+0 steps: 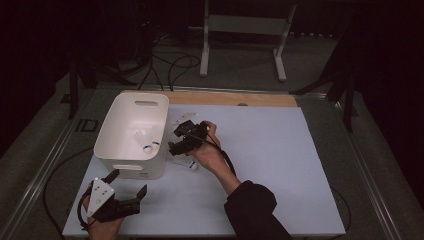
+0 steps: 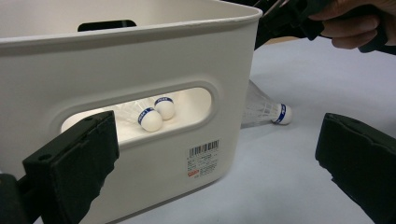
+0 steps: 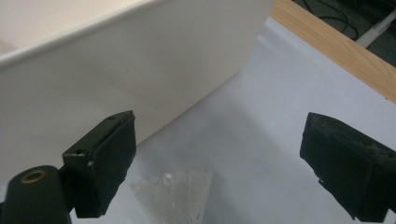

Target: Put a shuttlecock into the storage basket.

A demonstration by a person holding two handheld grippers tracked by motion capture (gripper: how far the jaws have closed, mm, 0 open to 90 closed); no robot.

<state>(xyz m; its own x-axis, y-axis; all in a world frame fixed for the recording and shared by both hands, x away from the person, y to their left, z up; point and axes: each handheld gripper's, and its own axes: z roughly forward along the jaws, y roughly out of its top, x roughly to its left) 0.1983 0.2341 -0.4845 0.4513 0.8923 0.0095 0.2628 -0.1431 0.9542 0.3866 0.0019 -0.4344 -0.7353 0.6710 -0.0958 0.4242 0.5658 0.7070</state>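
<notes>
White bin (image 3: 116, 70) wall crowds the right gripper's (image 3: 219, 163) wide jaws; between them, shuttlecock (image 3: 175, 196) skirt flares forward. Left gripper (image 2: 210, 163) gapes wide.

1. White sheet (image 1: 270, 165) covers most of the table; pale, flat, bare over its right half.
2. Wooden strip (image 1: 230, 98) runs along the sheet's far edge; it also shows in the right gripper view (image 3: 336, 51), at the upper right.
3. Grey table surround (image 1: 50, 150) frames the sheet, with metal rails along the left and right sides.
4. White metal stand (image 1: 245, 30) on the floor beyond the table: two upright legs joined by a crossbar.
5. Black cables (image 1: 167, 62) loop over the grey floor near the stand's left leg.
6. Dark slanted struts (image 1: 345, 85) at far right; background behind them too dark to read.
</notes>
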